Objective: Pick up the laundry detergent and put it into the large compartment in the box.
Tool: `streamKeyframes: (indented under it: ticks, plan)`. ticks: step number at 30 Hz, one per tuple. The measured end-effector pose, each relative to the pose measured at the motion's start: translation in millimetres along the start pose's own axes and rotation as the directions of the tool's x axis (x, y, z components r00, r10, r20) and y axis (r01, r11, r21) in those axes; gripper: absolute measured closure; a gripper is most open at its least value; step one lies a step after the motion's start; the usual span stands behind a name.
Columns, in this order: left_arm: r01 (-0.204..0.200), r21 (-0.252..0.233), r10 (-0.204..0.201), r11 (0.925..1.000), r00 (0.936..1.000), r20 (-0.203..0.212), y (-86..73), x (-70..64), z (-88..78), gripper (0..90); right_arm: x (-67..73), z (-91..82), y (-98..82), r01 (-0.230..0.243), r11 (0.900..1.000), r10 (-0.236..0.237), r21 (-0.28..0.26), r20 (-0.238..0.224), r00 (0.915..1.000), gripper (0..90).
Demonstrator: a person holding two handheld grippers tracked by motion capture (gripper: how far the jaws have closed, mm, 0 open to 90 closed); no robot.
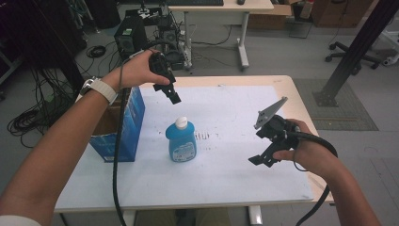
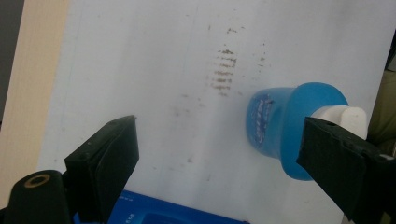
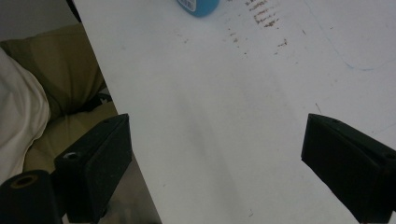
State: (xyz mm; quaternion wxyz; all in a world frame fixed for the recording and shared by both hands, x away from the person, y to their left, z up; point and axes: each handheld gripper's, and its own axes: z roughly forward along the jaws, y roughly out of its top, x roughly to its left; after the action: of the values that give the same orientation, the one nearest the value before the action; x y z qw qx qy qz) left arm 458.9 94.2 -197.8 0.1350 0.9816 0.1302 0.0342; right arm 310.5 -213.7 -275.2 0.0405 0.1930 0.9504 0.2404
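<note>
Nearest the camera in the high view, the person's two bare forearms are seen entering from the bottom edge. The right gripper (image 1: 260, 160) is held low over the right part of the white sheet-covered table (image 1: 235, 179), just inside its near right area, with the grey three-cornered plate raised above it. In the right gripper view its black jaws are spread wide, with nothing between them; bare white surface and the table's near edge are seen beyond.

Farther in, near the middle of the table, a squat translucent blue plastic bottle with a white cap (image 1: 181, 141) is stood upright on the white surface. A patch of brown smudges (image 1: 203, 136) is marked on the sheet just to its right. To the bottle's left, at the table's left edge, a blue cardboard box (image 1: 123, 134) with an open top is placed, apart from the bottle.

Farther still, the left gripper (image 1: 174, 96) is held in the air above and behind the bottle, tilted down toward it and not touching it. In the left gripper view its jaws are spread wide and empty, and the bottle (image 2: 285, 126) is seen below, partly behind one jaw.
</note>
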Motion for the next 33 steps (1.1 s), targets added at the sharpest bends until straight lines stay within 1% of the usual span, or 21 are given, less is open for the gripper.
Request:
streamKeyframes:
  ticks: [1,6,8,10,15,19,25,26,32,33]
  plan:
    - [0.002,-0.01,-0.002,0.9999,1.0,-0.002,-0.4,-1.2,-2.0,12.7,0.0,-0.5,-0.1,0.002,1.0,-0.002,-0.004,0.0,1.0,8.9]
    - [0.008,-0.018,-0.008,0.9998,1.0,0.001,-0.1,-3.9,-6.4,10.6,-0.5,0.5,-0.2,0.003,1.0,-0.003,-0.007,-0.002,1.0,8.9]
    - [0.011,-0.01,-0.011,0.9999,0.9999,-0.002,0.8,-7.3,-7.9,8.7,-1.2,3.4,-0.7,0.006,1.0,-0.006,-0.003,-0.006,1.0,8.9]
    - [0.009,-0.013,-0.009,0.9999,0.9999,-0.005,1.4,-9.0,-9.4,7.8,-0.9,5.5,-1.0,0.008,1.0,-0.008,-0.003,-0.008,0.9999,9.0]
    - [0.012,-0.014,-0.012,0.9998,0.9999,-0.003,1.1,-10.7,-10.7,7.6,-0.3,8.8,-1.1,0.007,1.0,-0.007,0.007,-0.019,0.9998,9.8]
    - [0.013,-0.035,-0.013,0.9993,0.9999,-0.003,0.2,-13.3,-14.9,7.7,-0.1,7.8,-1.2,0.005,1.0,-0.005,-0.002,-0.016,0.9999,9.8]
    - [0.015,-0.04,-0.015,0.9991,0.9999,0.007,0.1,-16.0,-17.4,8.1,-0.8,8.0,-3.1,0.002,1.0,-0.002,-0.002,-0.014,0.9999,9.8]
    - [0.017,-0.043,-0.016,0.9989,0.9997,0.017,0.1,-17.5,-18.3,8.1,-0.9,7.8,-3.4,0.0,1.0,0.0,-0.001,-0.013,0.9999,9.8]
    - [0.02,-0.046,-0.019,0.9988,0.9997,0.015,-1.2,-19.6,-18.3,7.8,-0.9,8.5,-5.2,-0.004,1.0,0.004,0.003,-0.016,0.9999,9.8]
    - [0.025,-0.054,-0.024,0.9982,0.9995,0.019,-1.7,-19.4,-19.8,7.8,-0.9,9.1,-5.7,-0.003,1.0,0.004,0.005,-0.017,0.9999,9.8]
